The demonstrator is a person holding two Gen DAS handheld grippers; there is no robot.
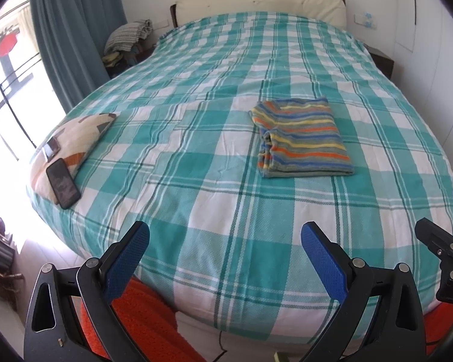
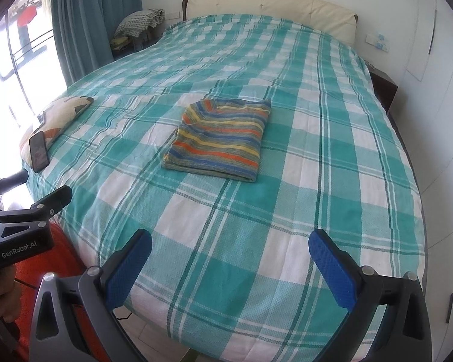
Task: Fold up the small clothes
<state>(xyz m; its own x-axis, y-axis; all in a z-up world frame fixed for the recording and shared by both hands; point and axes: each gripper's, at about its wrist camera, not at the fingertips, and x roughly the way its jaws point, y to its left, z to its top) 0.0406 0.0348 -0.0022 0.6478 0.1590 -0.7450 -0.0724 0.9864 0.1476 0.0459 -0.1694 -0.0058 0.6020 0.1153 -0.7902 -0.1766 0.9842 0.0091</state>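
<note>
A small striped garment (image 1: 302, 138) in orange, yellow, blue and grey lies folded into a flat rectangle on the teal-and-white checked bedspread (image 1: 214, 211). It also shows in the right wrist view (image 2: 220, 138). My left gripper (image 1: 225, 247) is open and empty, held over the bed's near edge, well short of the garment. My right gripper (image 2: 229, 256) is open and empty, also over the near edge. Each gripper shows at the side of the other's view: the right one in the left wrist view (image 1: 444, 241), the left one in the right wrist view (image 2: 30, 211).
A patterned cushion (image 1: 75, 141) lies at the bed's left edge with a black phone (image 1: 62, 182) and a small card on it. A cream headboard (image 1: 256, 3) is at the far end. Curtains (image 1: 72, 30) and a bright window are left. An orange rug (image 1: 148, 325) lies below the bed edge.
</note>
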